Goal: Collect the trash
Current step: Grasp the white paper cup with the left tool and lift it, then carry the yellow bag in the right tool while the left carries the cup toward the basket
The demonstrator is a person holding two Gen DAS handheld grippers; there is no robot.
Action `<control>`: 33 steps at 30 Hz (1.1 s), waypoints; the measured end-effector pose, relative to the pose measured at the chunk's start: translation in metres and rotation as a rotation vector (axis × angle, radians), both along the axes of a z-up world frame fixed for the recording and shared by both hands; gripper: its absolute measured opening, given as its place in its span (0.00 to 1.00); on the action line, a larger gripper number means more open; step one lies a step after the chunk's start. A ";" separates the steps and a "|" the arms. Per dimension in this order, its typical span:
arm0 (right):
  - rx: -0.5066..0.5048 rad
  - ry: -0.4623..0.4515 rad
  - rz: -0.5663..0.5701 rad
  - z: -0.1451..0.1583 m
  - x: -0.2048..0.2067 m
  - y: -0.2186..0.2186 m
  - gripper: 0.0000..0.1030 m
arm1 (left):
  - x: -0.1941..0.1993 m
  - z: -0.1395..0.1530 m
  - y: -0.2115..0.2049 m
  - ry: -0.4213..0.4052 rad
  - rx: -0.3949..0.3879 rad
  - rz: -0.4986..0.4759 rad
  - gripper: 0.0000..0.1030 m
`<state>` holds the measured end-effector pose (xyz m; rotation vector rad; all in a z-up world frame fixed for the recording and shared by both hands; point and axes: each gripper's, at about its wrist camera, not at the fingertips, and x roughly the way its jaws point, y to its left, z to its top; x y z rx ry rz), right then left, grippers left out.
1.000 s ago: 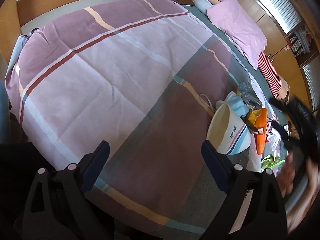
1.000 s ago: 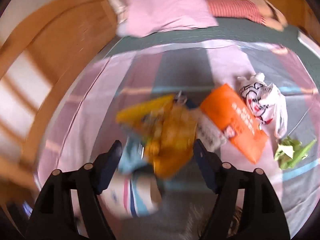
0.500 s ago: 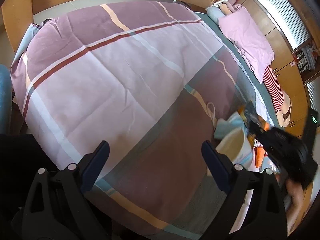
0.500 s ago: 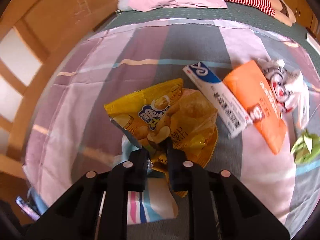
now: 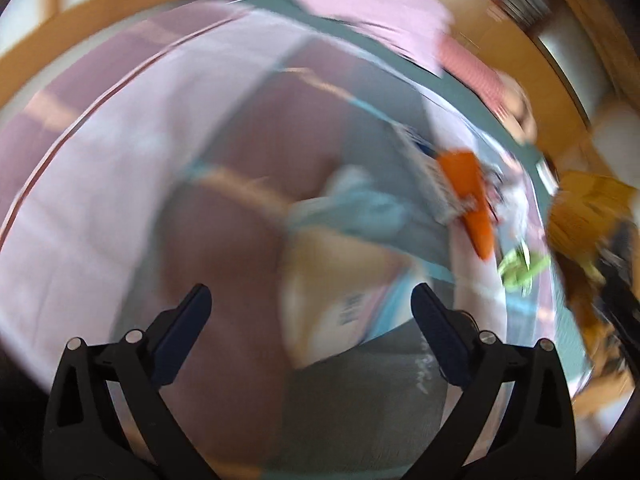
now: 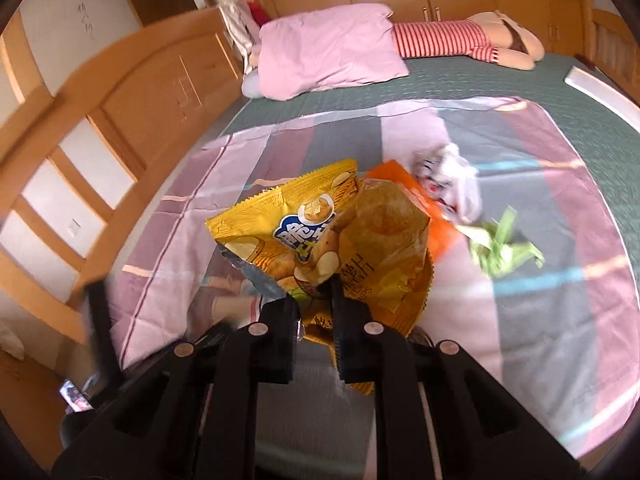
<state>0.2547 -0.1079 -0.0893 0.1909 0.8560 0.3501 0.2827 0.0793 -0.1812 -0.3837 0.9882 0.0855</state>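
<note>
The left gripper (image 5: 306, 320) hangs over the bed (image 5: 120, 168) with its fingers spread wide and opening further, nothing between them; just beyond them, in a badly blurred view, sits a striped bag (image 5: 340, 280) with its mouth gaping toward the camera, probably the place for the trash. To its right lie a white box (image 5: 424, 168), an orange packet (image 5: 468, 196), a crumpled white wrapper (image 6: 452, 184) and green scraps (image 6: 504, 248), all loose on the quilt. Farthest right, the right gripper (image 6: 314, 300) has its fingers clamped on the lower edge of a yellow chip bag (image 6: 320, 236), which is lifted clear of the bed and hides most of what lies under it. The hold is on thin, slick foil near one edge, so I judge the chip bag could slide out or tear if swung fast. The striped bag looks soft and unsupported; its mouth may fold shut, so a drop could miss. With the left view smeared, that gripper could misjudge the rim and knock the striped bag over.
</note>
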 end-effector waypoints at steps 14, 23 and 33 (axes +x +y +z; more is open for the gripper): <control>0.019 0.037 -0.192 -0.024 -0.099 -0.066 0.15 | 0.017 -0.007 -0.072 -0.099 0.479 -0.290 0.97; 0.034 0.038 -0.168 -0.023 -0.101 -0.053 0.15 | 0.019 -0.036 -0.078 0.024 0.453 -0.393 0.66; 0.024 0.059 -0.176 -0.028 -0.103 -0.047 0.15 | 0.003 -0.022 -0.061 -0.011 0.315 -0.347 0.27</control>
